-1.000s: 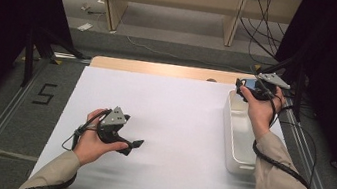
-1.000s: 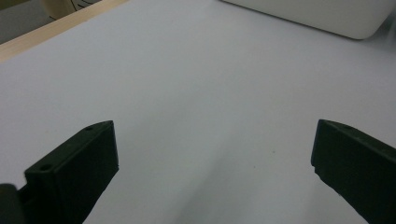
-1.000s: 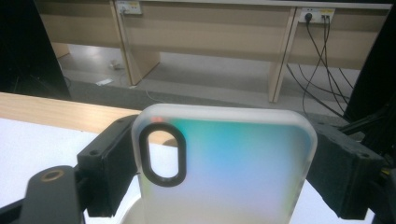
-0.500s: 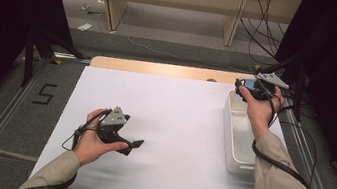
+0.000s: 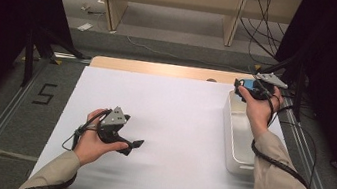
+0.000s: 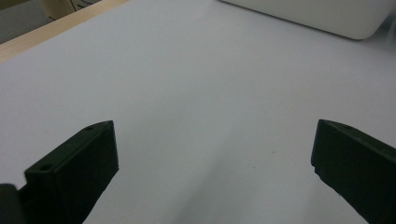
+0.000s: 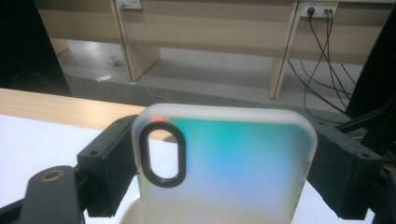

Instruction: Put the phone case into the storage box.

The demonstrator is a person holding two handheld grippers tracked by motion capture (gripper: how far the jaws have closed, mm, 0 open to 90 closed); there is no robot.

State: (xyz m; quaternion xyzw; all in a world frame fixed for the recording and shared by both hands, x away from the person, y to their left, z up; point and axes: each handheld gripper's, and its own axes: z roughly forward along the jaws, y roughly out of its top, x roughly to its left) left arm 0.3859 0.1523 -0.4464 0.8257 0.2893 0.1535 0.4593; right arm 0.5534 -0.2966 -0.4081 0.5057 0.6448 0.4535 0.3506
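Nothing is shifting since the earlier frames: the right gripper (image 5: 245, 90) is still clamping a translucent phone case (image 7: 224, 168) above the far end of the white tray (image 5: 234, 150). The left gripper (image 5: 131, 145) is resting wide open and empty on the white sheet (image 5: 177, 121), well left of the tray. The case is lifted; placing it seems to be what remains.

Legible markings: one numeral.
A single dark figure "5" (image 5: 45, 94) was marked on the grey floor beside the left edge of the table (image 5: 177, 126). No other text, label or brand could be read on any item.
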